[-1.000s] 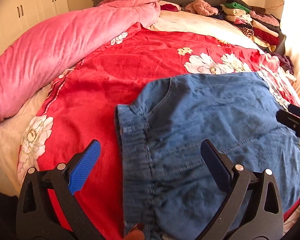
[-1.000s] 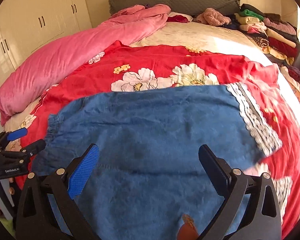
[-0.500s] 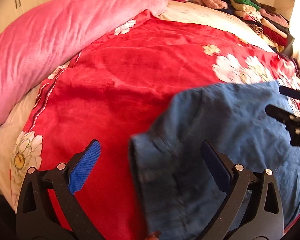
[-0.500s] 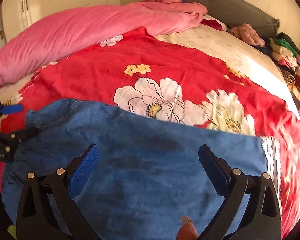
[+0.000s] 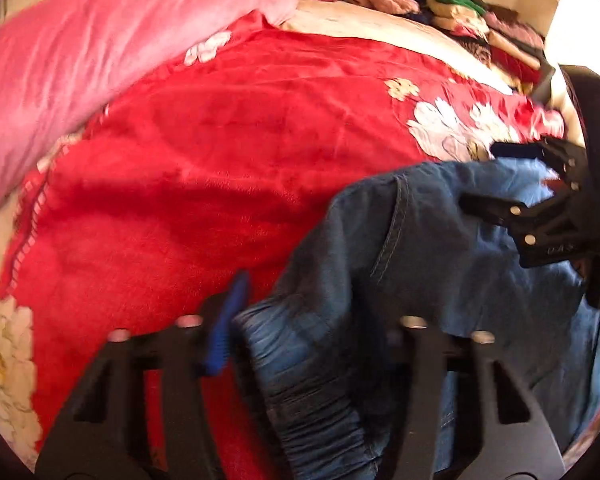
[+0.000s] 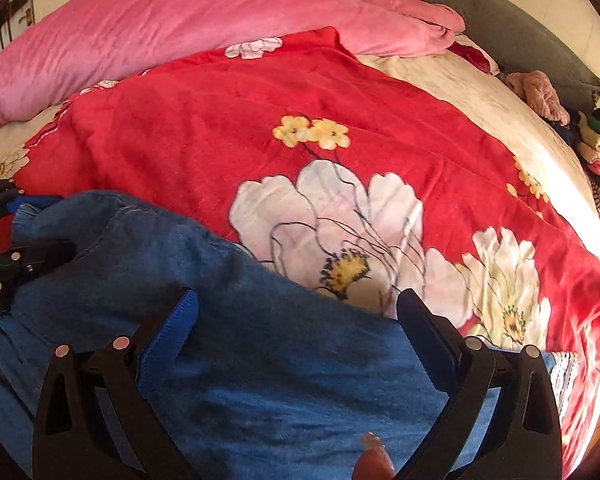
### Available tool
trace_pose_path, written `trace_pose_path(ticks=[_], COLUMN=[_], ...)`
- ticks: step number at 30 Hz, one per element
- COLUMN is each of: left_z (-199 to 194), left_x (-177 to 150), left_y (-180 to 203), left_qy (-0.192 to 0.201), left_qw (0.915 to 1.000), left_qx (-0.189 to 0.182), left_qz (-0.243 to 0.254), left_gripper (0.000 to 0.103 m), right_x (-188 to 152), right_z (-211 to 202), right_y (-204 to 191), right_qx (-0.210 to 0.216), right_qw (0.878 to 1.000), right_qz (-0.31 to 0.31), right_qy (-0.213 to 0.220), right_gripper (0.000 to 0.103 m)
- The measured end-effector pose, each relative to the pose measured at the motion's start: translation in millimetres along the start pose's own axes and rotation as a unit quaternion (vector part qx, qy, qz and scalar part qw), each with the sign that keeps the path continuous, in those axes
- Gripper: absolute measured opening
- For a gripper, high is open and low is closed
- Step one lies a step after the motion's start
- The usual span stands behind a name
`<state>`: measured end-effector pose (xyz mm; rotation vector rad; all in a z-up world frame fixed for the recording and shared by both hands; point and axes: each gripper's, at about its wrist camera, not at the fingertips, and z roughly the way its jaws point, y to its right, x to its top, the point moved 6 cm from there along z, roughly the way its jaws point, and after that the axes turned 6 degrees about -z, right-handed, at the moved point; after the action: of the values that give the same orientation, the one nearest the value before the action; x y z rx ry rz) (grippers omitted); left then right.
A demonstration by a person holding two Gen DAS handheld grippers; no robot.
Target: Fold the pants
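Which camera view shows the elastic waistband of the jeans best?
The left wrist view. There the gathered waistband lies close, between the fingers of the left gripper, whose jaws have just been closing on it. The right wrist view shows mostly the plain denim of the jeans; the waistband is only at the far left edge.

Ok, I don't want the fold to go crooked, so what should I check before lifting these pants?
1. Waistband inside the left gripper: ok; its jaws have just been closing around it.
2. Left grip firm: cannot tell; the picture is blurred.
3. Right gripper holding the pants: not ok; its jaws stand open above them.
4. Pants lying flat: not ok; bunched up near the waistband.
5. Red blanket beyond the pants free of clutter: ok.
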<state>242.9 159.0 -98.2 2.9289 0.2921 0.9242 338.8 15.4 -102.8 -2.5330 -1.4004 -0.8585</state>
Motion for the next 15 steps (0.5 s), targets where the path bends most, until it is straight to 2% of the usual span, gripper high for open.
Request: trace_pose_path(ticks=[2,7,8,10,11,13,14,15], left_z=[-3.4,-20.5,-26.8,-35.1,-40.1,-51.0,-55.4,-58.7], left_x=[0.8,4.3,4.2,5.1,4.7,3.6,2.3,1.3], left_y=[1.4,5.4,8.4,12.0,13.9,19.1,21.4,23.3], left_qy=[0.009,0.034,0.040,0.048,0.054,0.062,0.066,0.068], left_qw=[0.9999,0.9992,0.9990,0.9985,0.9980,0.9972,0.9969,0.9966], left_qx=[0.002,0.002,-0.005,-0.016,-0.024,-0.031,-0.031,-0.032], left_qz=[0.006,0.019,0.021,0.021,0.022,0.028,0.032,0.035], left_gripper=[0.029,0.025,0.024,0.023,0.023,0.022,0.021,0.021], right_x=[2.7,9.8,10.6,11.0,11.5,9.4,9.0,8.5], right_z=[0.0,3.3,3.7,5.0,5.9,4.5,2.6,-1.3], right_y=[-6.1,-23.0,-26.7,-33.6,-35.7,-43.1,-44.6,-44.6], right_qx=[0.001,0.009,0.016,0.037,0.040,0.048,0.051,0.055], right_qw=[1.000,0.998,0.998,0.997,0.997,0.996,0.996,0.996], right_qz=[-0.013,-0.057,-0.065,-0.068,-0.068,-0.078,-0.077,-0.069], right_qy=[0.002,-0.001,0.000,0.006,0.007,0.017,0.020,0.027], right_gripper=[0.099,0.096,0.091,0.066,0.062,0.045,0.042,0.034])
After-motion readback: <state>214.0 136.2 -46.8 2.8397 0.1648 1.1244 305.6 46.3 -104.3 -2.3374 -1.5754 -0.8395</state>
